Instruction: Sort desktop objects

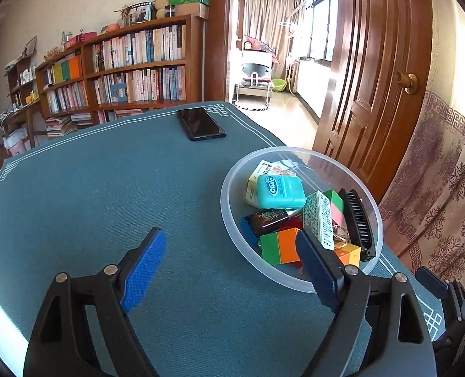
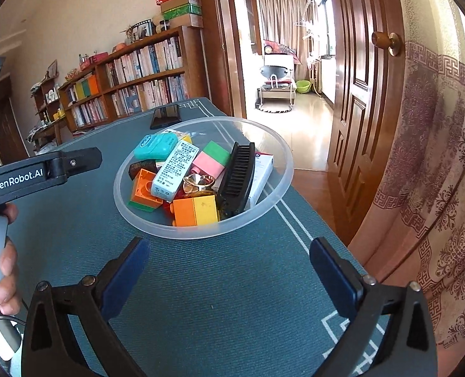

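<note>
A clear plastic bowl [image 1: 232, 169] [image 2: 282, 157] stands at the right side of the teal desk mat [image 1: 106, 194] [image 2: 216, 282]. It holds a teal floss case [image 1: 279, 191] [image 2: 155, 146], a black comb [image 1: 358, 223] [image 2: 235, 176], toy bricks [image 1: 279, 245] [image 2: 194, 210], small printed boxes [image 2: 176, 171] and a gold trinket [image 2: 198, 183]. My left gripper [image 1: 229, 264] is open and empty, its right finger in front of the bowl's near rim. My right gripper [image 2: 229, 270] is open and empty just short of the bowl.
A black phone [image 1: 201, 123] [image 2: 166, 116] lies at the mat's far edge. The left gripper's body [image 2: 41, 169] and a hand [image 2: 6, 270] show at the left of the right wrist view. A patterned curtain [image 2: 421, 188] and wooden door [image 1: 374, 78] flank the right.
</note>
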A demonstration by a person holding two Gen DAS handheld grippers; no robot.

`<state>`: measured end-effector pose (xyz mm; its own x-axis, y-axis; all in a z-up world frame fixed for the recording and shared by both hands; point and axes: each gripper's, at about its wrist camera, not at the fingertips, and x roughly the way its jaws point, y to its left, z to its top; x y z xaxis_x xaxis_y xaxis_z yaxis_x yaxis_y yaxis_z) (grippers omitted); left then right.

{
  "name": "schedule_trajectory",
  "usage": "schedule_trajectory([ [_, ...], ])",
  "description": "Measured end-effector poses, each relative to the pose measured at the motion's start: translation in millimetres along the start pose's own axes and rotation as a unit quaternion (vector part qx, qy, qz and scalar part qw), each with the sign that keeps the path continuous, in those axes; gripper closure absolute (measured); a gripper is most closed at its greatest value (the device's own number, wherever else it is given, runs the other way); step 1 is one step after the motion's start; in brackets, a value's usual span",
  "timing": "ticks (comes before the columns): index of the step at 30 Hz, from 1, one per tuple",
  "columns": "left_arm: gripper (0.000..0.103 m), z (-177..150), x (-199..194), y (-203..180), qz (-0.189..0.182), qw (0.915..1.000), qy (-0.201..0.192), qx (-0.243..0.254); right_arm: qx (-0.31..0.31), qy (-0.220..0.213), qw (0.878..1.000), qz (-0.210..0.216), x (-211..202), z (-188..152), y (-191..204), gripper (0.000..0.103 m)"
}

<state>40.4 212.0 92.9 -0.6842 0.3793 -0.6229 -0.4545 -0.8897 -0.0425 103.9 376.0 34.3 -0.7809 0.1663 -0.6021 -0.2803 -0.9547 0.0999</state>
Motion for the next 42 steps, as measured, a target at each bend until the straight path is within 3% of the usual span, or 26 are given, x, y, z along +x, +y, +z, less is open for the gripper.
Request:
schedule_trajectory([
  [10, 0.016, -2, -9, -10, 0.028, 0.9994, -0.011, 0.017, 0.008, 0.001, 1.0, -0.002, -1, 3, -2, 0.0],
  [15, 0.015, -1, -11, -19, 0.003, 0.9998, -0.006, 0.02, 0.014, 0.0, 1.0, -0.001, -1, 4, -5, 0.0],
  [22, 0.016, 0, -8, -24, 0.009, 0.9998, 0.003, 0.018, 0.028, 0.004, 1.0, -0.002, 3, 4, -14, 0.0],
  [29, 0.015, -1, 3, -26, -0.02, 0.999, 0.04, 0.001, 0.035, 0.009, 0.999, 0.002, 6, 2, -19, 0.0],
  [37, 0.015, -5, 11, -28, 0.005, 0.9989, 0.048, -0.003, 0.045, 0.014, 0.999, 0.006, 8, -1, -24, 0.0],
  [42, 0.012, -6, 11, -30, -0.006, 0.9989, 0.045, -0.001, 0.047, 0.016, 0.999, 0.005, 9, -3, -24, 0.0],
])
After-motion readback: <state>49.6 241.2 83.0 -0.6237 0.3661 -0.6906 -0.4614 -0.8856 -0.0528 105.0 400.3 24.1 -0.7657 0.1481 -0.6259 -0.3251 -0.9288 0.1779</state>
